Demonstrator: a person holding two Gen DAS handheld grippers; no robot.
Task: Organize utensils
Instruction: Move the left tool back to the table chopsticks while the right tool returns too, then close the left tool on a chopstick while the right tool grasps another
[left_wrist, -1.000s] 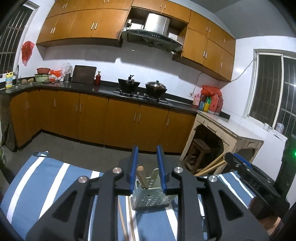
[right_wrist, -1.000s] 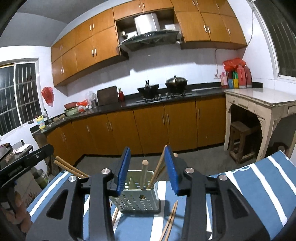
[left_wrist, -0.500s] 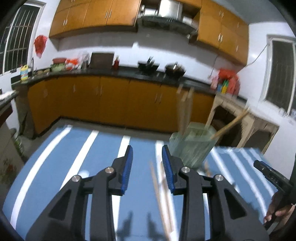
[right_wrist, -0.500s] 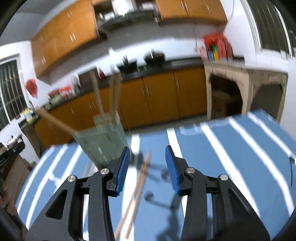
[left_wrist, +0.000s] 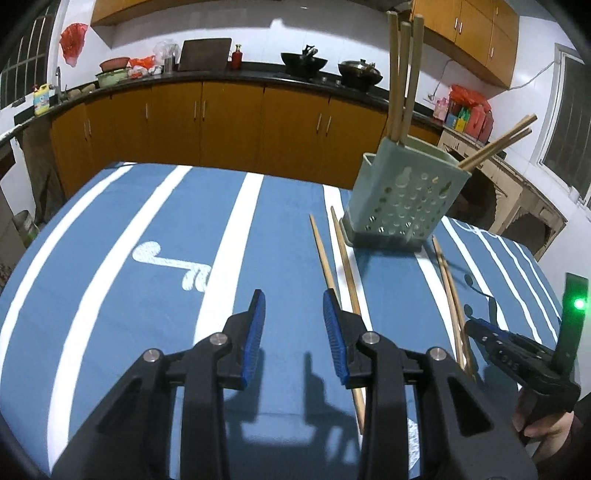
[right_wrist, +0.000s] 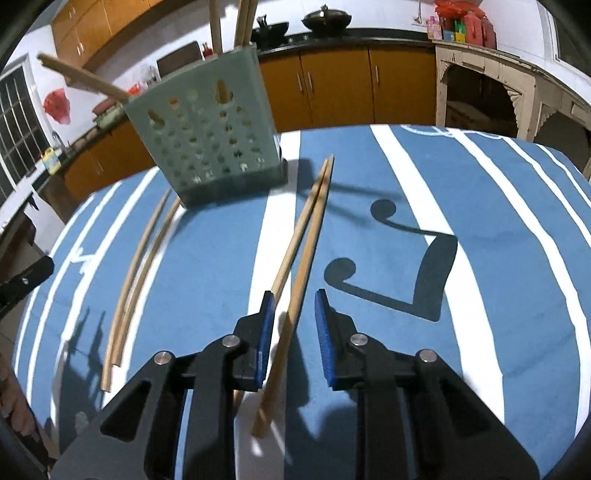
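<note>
Surface: blue tablecloth (left_wrist: 122, 236) with white stripes.
Holder: pale green perforated chopstick holder (left_wrist: 400, 199) stands upright near the far edge; 3 chopsticks stand upright in it, 2 more lean out over its rim.
Left gripper (left_wrist: 293, 314): jaws spread, nothing between the pads; tips low over the cloth, just left of the left pair.
Left pair: 2 loose chopsticks (left_wrist: 334, 266) lie flat, running from the holder's base toward the near edge.
Right gripper (right_wrist: 293, 314): jaws have just been closing; still apart, no pad contact visible.
Right pair: 2 chopsticks (right_wrist: 306, 229) lie flat side by side; their near ends pass between the right jaws.
</note>
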